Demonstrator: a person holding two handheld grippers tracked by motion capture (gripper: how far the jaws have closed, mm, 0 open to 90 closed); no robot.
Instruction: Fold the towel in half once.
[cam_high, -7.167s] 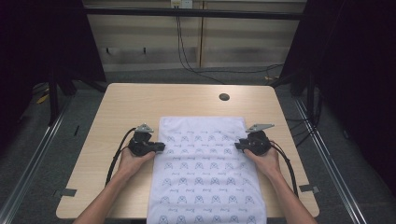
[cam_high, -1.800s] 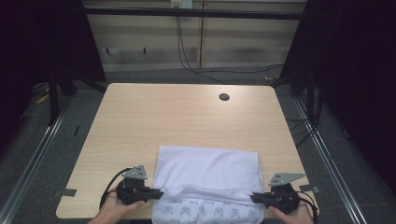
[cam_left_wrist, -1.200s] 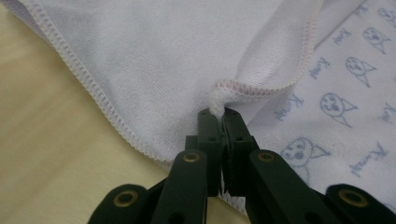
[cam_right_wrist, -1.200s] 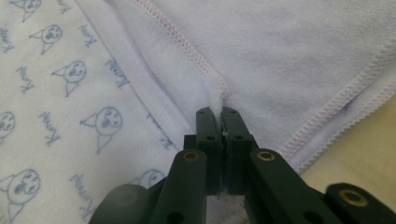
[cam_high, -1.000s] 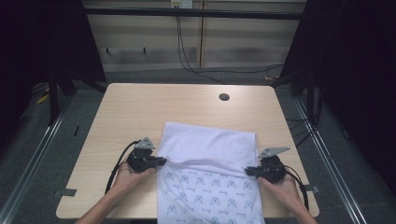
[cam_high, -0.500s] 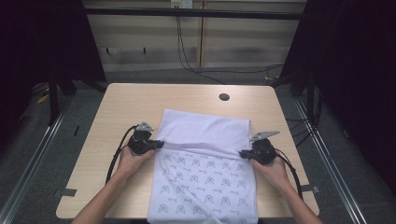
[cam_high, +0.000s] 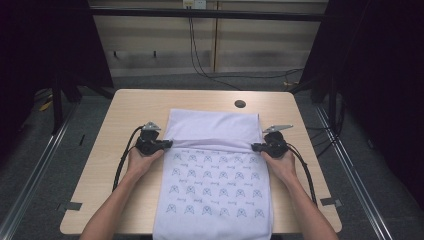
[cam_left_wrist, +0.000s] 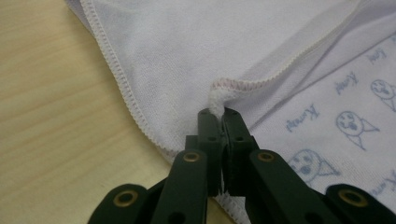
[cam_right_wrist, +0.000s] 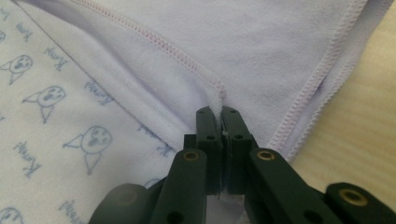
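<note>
- Pale lilac printed cloth (cam_high: 215, 175), soft knit with stitched hems and small blue cat-face drawings, lies flat on the light wooden table (cam_high: 125, 110); its near end hangs over the table's near edge.
- Left black two-jaw gripper (cam_high: 167, 144): jaws pressed together on a pinch of hemmed corner at the cloth's left edge; in the left gripper view (cam_left_wrist: 218, 114) a nub of white fabric pokes out between the tips.
- Right black two-jaw gripper (cam_high: 255, 147): jaws likewise clamped on the hemmed corner at the cloth's right edge; in the right gripper view (cam_right_wrist: 219, 112) fabric is squeezed between the tips.
- Far part of the cloth is folded over, plain side up; the fold's hemmed edge runs straight between the two grippers. Printed side shows nearer the person.
- Left hand (cam_high: 142, 161) and right hand (cam_high: 281, 164) rest at the cloth's sides, forearms entering from below.
- Black cables (cam_high: 122, 160) trail from each gripper across the table.
- Small dark round hole (cam_high: 240, 104) in the tabletop, beyond the cloth's far right corner, apart from it.
</note>
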